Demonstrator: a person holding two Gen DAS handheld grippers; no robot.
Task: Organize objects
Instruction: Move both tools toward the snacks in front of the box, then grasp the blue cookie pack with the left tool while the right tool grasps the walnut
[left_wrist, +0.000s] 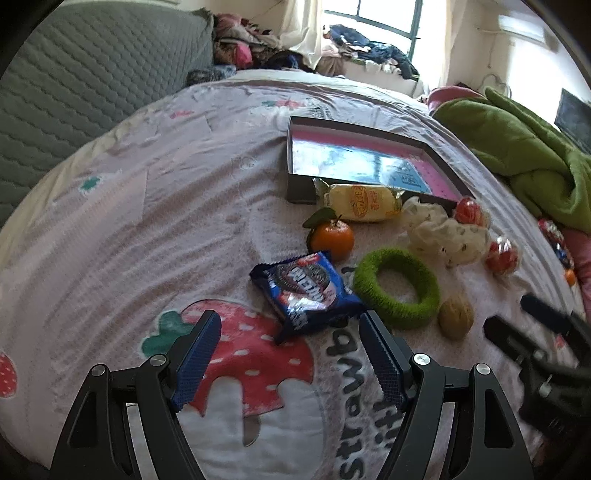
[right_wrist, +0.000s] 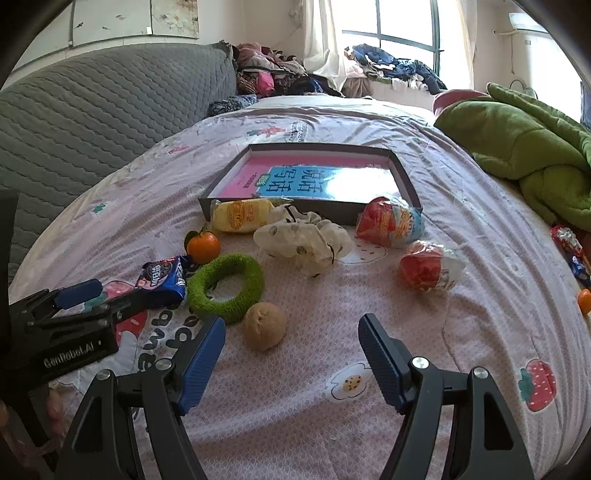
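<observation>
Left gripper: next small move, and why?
Probably ease the left gripper forward and close on the blue cookie packet. Its jaws stand open and empty, the packet lies just ahead between them, and the open box holds no loose item yet.

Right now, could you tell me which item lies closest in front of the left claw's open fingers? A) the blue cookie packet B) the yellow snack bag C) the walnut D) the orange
A: in the left wrist view the blue cookie packet lies just ahead of the open left claw, while the walnut sits off to the right, and the orange and yellow snack bag lie farther back.
</observation>
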